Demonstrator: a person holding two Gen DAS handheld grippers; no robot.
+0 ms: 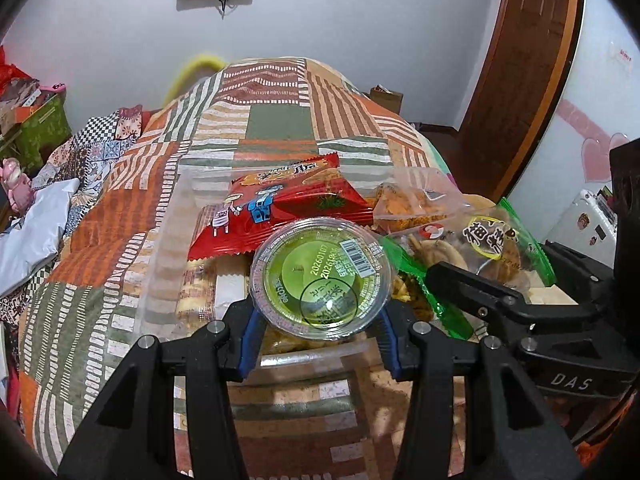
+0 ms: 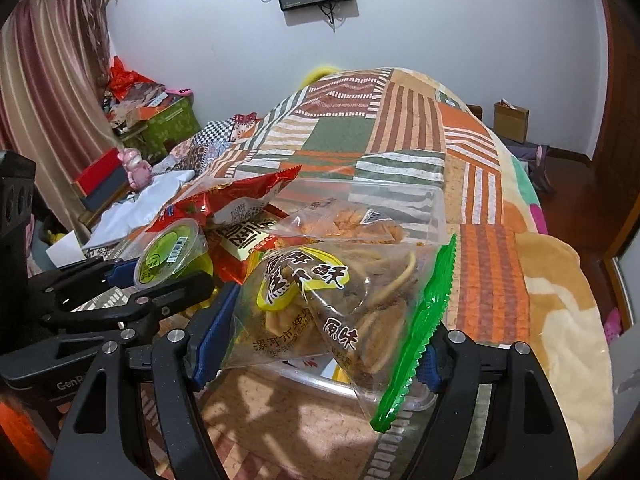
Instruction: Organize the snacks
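Patchwork bedding in orange, green and white stripes carries one clear plastic bin heaped with snacks. One red foil packet lies on top. The left gripper is clenched on one round green-lidded jelly cup above the bin's near edge. The right gripper grasps one clear green-edged bag of fried twists beside it.

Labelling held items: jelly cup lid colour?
Green, with a white barcode sticker; jelly cup shows best in left wrist view.

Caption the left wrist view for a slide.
Left hand-held gripper grips a round green-lidded jelly cup above a snack-filled clear plastic bin.
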